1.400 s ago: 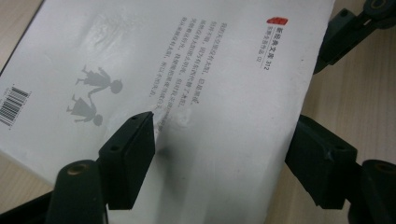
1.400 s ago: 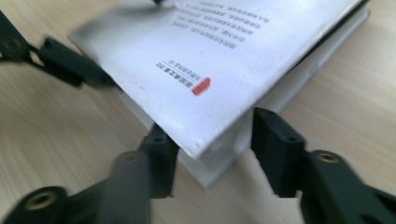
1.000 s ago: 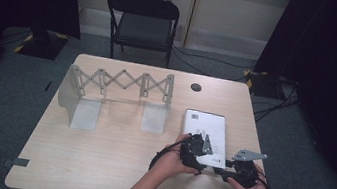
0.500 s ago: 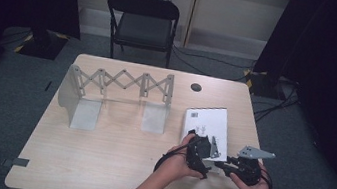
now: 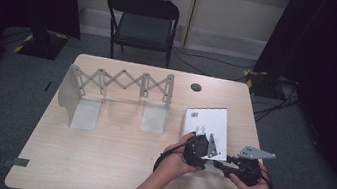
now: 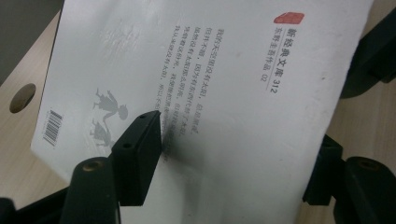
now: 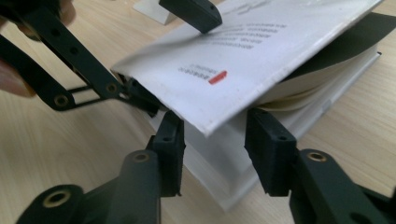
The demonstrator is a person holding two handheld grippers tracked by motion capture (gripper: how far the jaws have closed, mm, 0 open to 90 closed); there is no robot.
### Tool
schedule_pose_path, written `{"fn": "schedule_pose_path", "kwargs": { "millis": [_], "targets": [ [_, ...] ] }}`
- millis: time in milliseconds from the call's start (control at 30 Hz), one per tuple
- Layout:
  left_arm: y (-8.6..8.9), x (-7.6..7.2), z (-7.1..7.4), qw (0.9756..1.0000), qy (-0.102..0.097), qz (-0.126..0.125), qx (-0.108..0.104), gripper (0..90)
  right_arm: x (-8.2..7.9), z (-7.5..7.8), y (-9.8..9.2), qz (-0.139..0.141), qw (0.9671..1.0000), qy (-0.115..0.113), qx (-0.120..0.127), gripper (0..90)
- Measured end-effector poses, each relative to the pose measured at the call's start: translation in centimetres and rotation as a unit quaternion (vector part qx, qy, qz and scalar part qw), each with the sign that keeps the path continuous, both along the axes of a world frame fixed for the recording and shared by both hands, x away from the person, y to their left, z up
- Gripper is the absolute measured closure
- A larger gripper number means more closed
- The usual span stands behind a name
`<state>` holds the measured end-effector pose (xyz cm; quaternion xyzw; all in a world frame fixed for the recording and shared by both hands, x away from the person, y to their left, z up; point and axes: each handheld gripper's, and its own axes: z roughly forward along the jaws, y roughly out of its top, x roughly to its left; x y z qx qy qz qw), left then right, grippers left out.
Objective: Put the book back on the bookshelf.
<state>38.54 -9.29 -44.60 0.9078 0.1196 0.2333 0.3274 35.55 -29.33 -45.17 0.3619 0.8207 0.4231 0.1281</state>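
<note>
A white paperback book lies at the table's right side. Its front cover is raised off the pages. My left gripper reaches in from the left, and its jaws have just been closing. One of its fingers rests on top of the cover and the other finger sits past the edge, below it. My right gripper is low at the book's near corner. Its jaws have just opened a little and stand either side of the lower pages, under the lifted cover.
A folding metal scissor rack stands on the table at the back left. A round cable hole is behind the book. A black chair stands beyond the far edge. Both hands crowd the near right corner.
Both hands have edged slightly to the right at the book's near corner. The book and the rack have stayed where they were.
</note>
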Motion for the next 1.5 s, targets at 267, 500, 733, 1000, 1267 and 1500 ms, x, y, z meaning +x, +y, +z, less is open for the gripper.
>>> {"fn": "schedule_pose_path", "kwargs": {
  "millis": [267, 500, 733, 1000, 1267, 1500],
  "targets": [
    [0.1, 0.1, 0.2, 1.0000, 0.007, -0.002, 0.002, 34.2, 0.5, -1.0, -0.6, -0.019, 0.9991, 0.012, -0.035, 59.6],
    [-0.1, 0.2, -0.1, 0.9997, 0.020, -0.011, 0.009, 30.8, 0.9, -1.5, 0.3, -0.034, 0.9980, -0.001, -0.053, 62.1],
    [-0.3, 0.2, -0.4, 0.9996, 0.022, -0.008, 0.014, 14.7, 1.0, -1.1, 0.2, -0.030, 0.9995, -0.004, -0.011, 63.5],
    [0.0, 0.6, -0.2, 0.9998, 0.021, -0.004, 0.003, 14.4, 0.8, -0.4, 0.3, -0.029, 0.9996, -0.005, -0.003, 63.7],
    [0.3, 0.8, -0.4, 0.9999, 0.008, -0.008, 0.001, 18.2, 0.9, -0.6, 0.2, -0.028, 0.9996, -0.001, 0.004, 63.6],
    [0.4, 1.2, -1.2, 0.9994, -0.021, -0.018, 0.020, 16.0, 0.9, -0.6, 0.2, -0.028, 0.9996, -0.003, 0.003, 63.6]
  ]
}}
